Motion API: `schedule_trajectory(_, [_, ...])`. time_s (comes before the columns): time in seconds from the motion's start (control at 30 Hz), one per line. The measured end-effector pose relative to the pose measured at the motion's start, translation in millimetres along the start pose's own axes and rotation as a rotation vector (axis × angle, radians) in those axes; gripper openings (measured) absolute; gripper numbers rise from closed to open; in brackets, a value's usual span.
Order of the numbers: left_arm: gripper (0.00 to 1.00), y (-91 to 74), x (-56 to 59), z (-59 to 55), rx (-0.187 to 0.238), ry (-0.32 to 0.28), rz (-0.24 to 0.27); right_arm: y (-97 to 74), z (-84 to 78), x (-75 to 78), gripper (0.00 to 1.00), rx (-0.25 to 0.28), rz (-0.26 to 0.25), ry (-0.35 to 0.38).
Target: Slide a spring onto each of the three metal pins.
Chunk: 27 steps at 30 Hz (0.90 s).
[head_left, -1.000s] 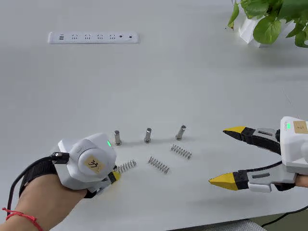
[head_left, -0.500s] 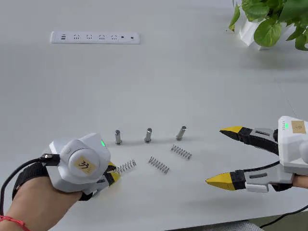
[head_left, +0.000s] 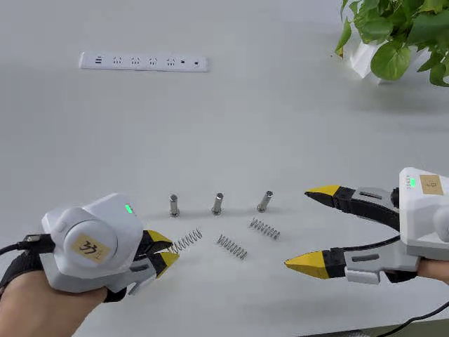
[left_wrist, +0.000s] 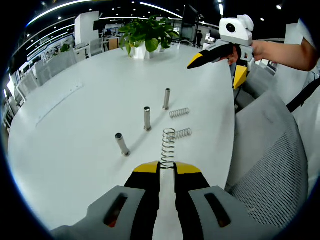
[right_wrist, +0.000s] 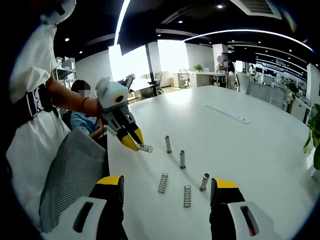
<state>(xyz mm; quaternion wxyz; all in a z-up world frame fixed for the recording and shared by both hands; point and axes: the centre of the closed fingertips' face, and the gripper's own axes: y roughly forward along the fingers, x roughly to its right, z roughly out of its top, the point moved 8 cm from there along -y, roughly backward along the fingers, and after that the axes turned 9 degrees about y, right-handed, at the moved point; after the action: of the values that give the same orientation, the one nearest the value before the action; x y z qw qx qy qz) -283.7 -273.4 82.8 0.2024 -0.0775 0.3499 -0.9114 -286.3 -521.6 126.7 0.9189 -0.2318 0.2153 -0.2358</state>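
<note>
Polished metal pins (head_left: 217, 203) & wire springs (head_left: 231, 246) on smooth matt white table (head_left: 280, 126); plastic pwr strip (head_left: 144, 62)

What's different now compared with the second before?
The left gripper swung its body out leftward, and its tips pinch the near end of the left spring, which now angles slightly steeper. The open right gripper drifted a little toward the three pins. Those pins and the other two springs stayed put.

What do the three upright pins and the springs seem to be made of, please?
The pins look like polished steel or similar metal: grey, smooth, with bright highlights. The springs, including the one in the left tool, look like thin bare wire, silvery and shiny. The alloy cannot be told.
</note>
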Motion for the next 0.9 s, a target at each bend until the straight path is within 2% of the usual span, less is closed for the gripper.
schedule_trajectory(0.13, [0.07, -6.0, 2.4, 9.0, 0.056, -0.022, 0.003, 7.8, 11.7, -8.2, 0.61, 0.051, 0.036, 0.023])
schedule_trajectory(0.23, [0.07, -11.1, 6.0, 17.9, 0.117, -0.021, -0.002, 16.2, 20.9, -16.6, 0.55, 0.098, 0.066, 0.086])
schedule_trajectory(0.37, [0.07, -16.5, 8.8, 26.0, 0.164, -0.033, 0.000, 25.4, 28.2, -24.1, 0.46, 0.147, 0.081, 0.143])
schedule_trajectory(0.4, [0.07, -18.3, 9.3, 29.3, 0.186, -0.037, 0.001, 27.7, 30.1, -25.4, 0.43, 0.161, 0.086, 0.163])
schedule_trajectory(0.5, [0.07, -22.4, 11.2, 36.1, 0.232, -0.049, -0.002, 33.1, 33.9, -27.9, 0.37, 0.180, 0.097, 0.220])
schedule_trajectory(0.63, [0.07, -25.6, 12.6, 41.3, 0.261, -0.049, -0.001, 36.8, 40.7, -32.0, 0.32, 0.228, 0.124, 0.275])
schedule_trajectory(0.73, [0.07, -28.8, 12.1, 45.3, 0.296, -0.063, 0.001, 39.3, 43.1, -33.8, 0.30, 0.236, 0.128, 0.293])
schedule_trajectory(0.9, [0.07, -32.3, 12.4, 50.6, 0.330, -0.060, 0.004, 41.3, 47.4, -36.5, 0.27, 0.260, 0.149, 0.329])
